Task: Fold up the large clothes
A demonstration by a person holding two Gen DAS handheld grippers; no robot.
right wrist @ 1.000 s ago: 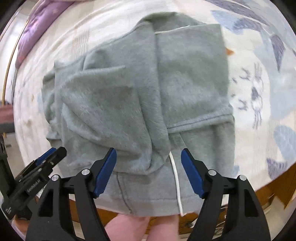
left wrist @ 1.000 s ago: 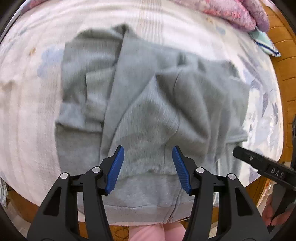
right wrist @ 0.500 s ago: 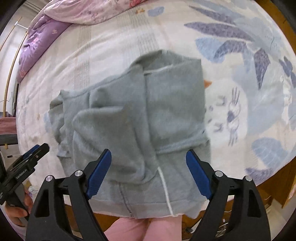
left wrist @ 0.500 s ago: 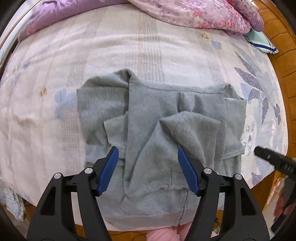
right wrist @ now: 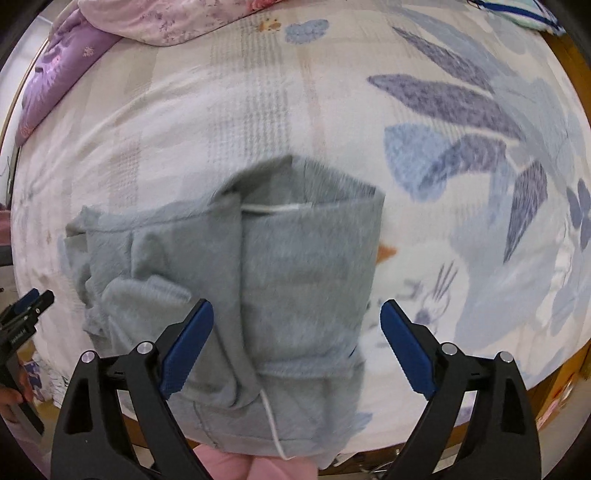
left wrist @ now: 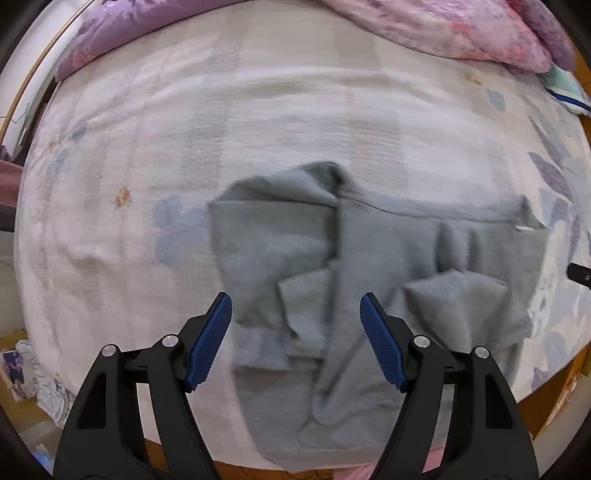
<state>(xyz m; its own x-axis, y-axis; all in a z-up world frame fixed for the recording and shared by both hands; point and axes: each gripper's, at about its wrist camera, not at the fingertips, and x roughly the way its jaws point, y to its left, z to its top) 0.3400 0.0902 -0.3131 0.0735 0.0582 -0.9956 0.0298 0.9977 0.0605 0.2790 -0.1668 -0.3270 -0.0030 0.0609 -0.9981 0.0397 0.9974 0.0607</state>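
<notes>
**Both claws open above folded grey garment on bed**

Left claw [left wrist: 295,339]: blue pads spread wide, nothing between them. It hangs over the near-left part of the grey garment [left wrist: 373,280], clear of the cloth.

Right claw [right wrist: 297,347]: pads likewise wide apart, holding nothing, above the right half of the same garment [right wrist: 295,280].

Garment: grey fleece top, lying in a rough folded bundle near the front edge of the bed [left wrist: 258,110]. In the left wrist view, a panel is folded over on the left side, a long vertical fold edge runs down the middle, and a small cuffed flap lies on top toward the right. In the right wrist view, the right panel lies flat over the bundle with a ribbed band across its lower part; a white drawstring [right wrist: 273,209] shows along the upper fold, and a white cord also runs down near the hem. The lower hem reaches the mattress edge; whether it hangs over is probably yes, but motion blur makes that uncertain.

Bedsheet [right wrist: 461,122]: pale with blue leaf print. A pink and purple quilt [left wrist: 424,26] is bunched at the far side of the bed, well apart from the garment.

The left claw's tip [right wrist: 27,301] is visible at the left edge of the right wrist view.
</notes>
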